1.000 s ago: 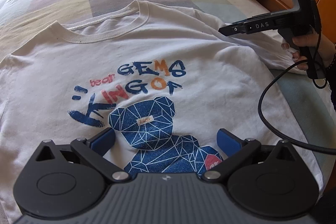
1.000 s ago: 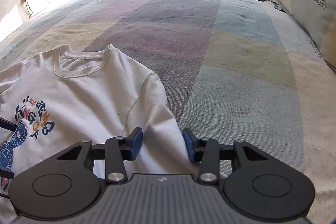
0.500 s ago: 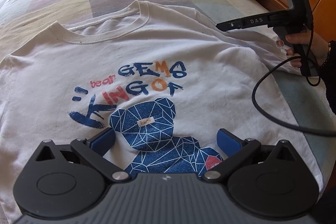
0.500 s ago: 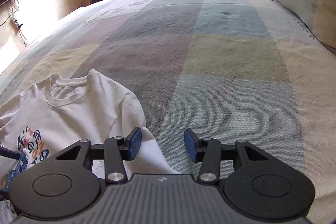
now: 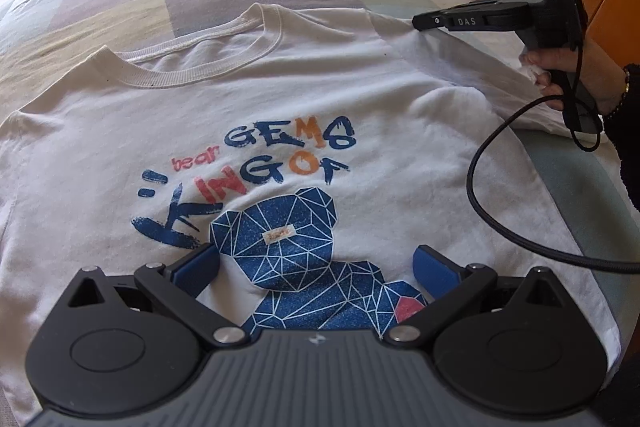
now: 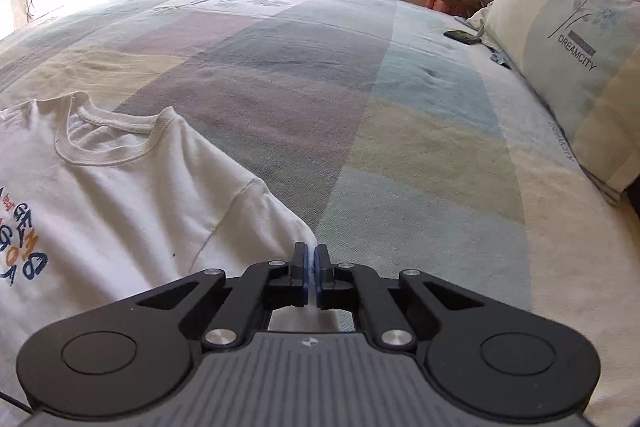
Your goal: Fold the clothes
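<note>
Here, a white T-shirt (image 5: 280, 99) lies flat, print up, on the bed (image 6: 360, 107).
The left hand-held gripper (image 5: 316, 267) hovers wide above the bear print; the right hand-held gripper (image 6: 311, 263) has just closed, pinching the sleeve (image 6: 256, 227) edge.

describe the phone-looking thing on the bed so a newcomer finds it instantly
Start at the big pillow printed DREAMCITY at the head of the patchwork bedspread. Just off its far lower corner, toward the window, a small flat dark slab lies on the cover. It is the only black, hard-edged item there; I cannot confirm it is a phone.
</note>
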### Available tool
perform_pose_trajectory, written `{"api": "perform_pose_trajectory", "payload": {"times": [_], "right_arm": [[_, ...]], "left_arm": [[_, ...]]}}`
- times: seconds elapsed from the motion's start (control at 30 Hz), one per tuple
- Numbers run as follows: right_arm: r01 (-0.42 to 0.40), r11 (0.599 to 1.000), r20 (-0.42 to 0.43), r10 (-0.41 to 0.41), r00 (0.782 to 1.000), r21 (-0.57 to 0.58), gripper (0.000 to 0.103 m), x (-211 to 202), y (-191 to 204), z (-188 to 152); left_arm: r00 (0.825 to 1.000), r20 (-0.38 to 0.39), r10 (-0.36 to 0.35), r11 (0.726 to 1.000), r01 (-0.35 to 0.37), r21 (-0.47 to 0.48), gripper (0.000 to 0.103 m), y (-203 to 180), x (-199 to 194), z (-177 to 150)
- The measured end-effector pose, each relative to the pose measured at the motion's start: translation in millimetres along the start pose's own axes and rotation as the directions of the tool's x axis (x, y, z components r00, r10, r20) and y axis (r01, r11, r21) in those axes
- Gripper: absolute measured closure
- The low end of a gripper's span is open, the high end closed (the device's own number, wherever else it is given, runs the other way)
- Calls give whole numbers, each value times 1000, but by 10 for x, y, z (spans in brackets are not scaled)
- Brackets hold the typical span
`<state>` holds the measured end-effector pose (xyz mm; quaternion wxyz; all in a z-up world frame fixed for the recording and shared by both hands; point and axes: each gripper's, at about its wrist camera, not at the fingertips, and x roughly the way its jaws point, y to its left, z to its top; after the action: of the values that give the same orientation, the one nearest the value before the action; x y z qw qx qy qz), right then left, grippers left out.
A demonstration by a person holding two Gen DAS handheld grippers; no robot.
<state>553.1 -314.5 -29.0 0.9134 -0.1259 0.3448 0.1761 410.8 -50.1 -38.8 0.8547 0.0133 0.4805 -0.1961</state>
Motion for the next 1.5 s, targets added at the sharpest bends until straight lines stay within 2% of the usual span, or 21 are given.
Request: {"api": "perform_pose_trajectory", "payload": {"times": [0.1, 0.13, 0.27, 0.43, 0.5, 0.6, 0.67, 0.7, 0.77, 0.83, 0.97, 1.07, 1.13, 1.3, 1.4, 1.5], "right_arm": [[9, 999, 18, -10, 1000, 42, 96, 7, -93, 115], [-4, 999, 18, 3, 1000, 43, 91, 14, -109, 140], [-92, 996, 18, 91, 996, 22, 76, 71, -70, 214], [-217, 975, -47, 219, 974, 46, 75, 299, 88, 286], [-208, 977, -91, 212, 973, 53, 75, 446, 179, 306], [-174, 983, -78, 178, 981, 50, 70, 595, 246, 369], [-157, 984, -71, 163, 984, 85, 60, 697, 213, 439], [-165, 979, -69, 174, 982, 121, 60, 711, 167, 470], [-180, 967, -58, 193, 980, 179, 60, 637, 60, 511], [-176, 965, -11, 181, 983, 197, 58, 399, -67, 491], [-86, 971, 22, 83, 996, 223, 56, -144, -472, 260], [29, 974, -31, -22, 999, 226, 56, -425, -847, -44], [75, 974, -88, -57, 994, 214, 56, -532, -1047, -263], [45, 982, -173, -13, 985, 183, 52, -736, -1246, -757], [73, 988, -206, -44, 978, 135, 51, -726, -1213, -908], [68, 993, -206, -48, 977, 94, 51, -718, -1168, -967]], "left_arm": [[1000, 0, -1, 1000, 1, -2, 1, -1, 0, 6], [1000, 1, -1, 1000, 1, -2, 1, -1, 1, 7], [1000, 2, -2, 1000, 2, -2, 1, 5, 1, 8], [1000, 8, -5, 1000, 5, -5, 1, 16, -1, 6], [1000, 9, -3, 1000, 3, -4, 1, 17, 1, 8], [1000, 14, 0, 1000, 0, -3, 1, 14, -6, 1], [1000, 15, 0, 1000, 0, -2, 1, 13, -11, -2], [1000, 15, -2, 1000, 2, -1, 1, 15, -16, -4], [1000, 15, -5, 1000, 5, -1, 1, 19, -25, -10], [1000, 17, -5, 1000, 5, -6, 1, 19, -23, -12], [1000, 13, 10, 1000, -10, 5, 1, -16, -3, -4], [1000, 11, 15, 1000, -15, 10, 1, -22, 6, -1], [1000, 8, 19, 1000, -19, 11, 1, -27, 7, 2], [999, -3, 36, 999, -36, 18, 1, -53, 19, 14], [999, -12, 51, 998, -51, 27, 1, -77, 34, 24], [999, -11, 50, 999, -50, 22, 1, -70, 30, 19]]}}
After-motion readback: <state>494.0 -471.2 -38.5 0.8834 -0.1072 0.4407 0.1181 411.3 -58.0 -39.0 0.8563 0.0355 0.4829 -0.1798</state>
